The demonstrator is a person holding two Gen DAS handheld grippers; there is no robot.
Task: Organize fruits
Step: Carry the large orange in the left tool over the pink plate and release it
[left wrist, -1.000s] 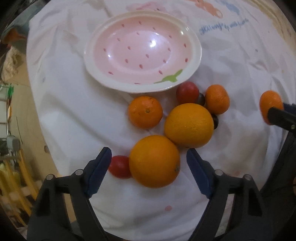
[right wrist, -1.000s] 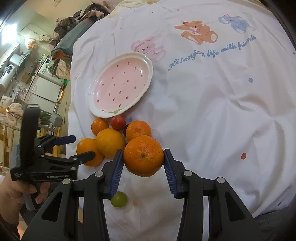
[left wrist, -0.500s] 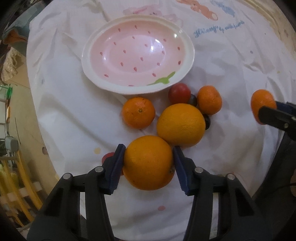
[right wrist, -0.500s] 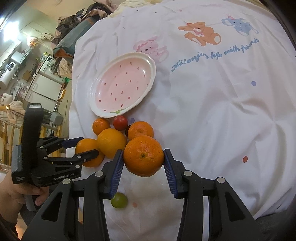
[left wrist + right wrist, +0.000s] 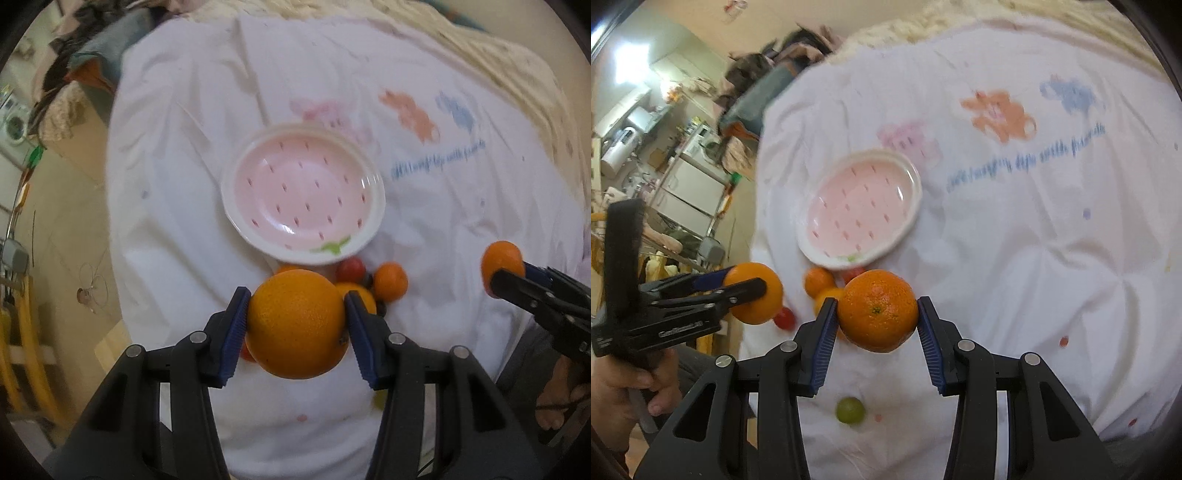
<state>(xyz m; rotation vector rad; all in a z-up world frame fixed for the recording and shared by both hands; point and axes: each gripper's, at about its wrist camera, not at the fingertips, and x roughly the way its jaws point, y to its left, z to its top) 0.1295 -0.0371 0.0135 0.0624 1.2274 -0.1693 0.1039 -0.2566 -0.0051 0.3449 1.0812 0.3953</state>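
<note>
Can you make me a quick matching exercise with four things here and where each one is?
Things:
1. large orange
2. mandarin
3. green grape
4. pink plate

Places:
A. on the cloth, holding nothing
B. in the right claw
C. alone on the cloth below the right claw
D. in the left claw

Pairs: 1-D, 2-B, 3-C, 4-A

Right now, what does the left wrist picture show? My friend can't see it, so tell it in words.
The left gripper squeezes a big round orange between its blue pads, above a white cartoon-printed tablecloth. Beyond it sits an empty pink strawberry-patterned plate, with smaller fruits clustered at its near edge. At the right edge, the right gripper holds another orange.
</note>
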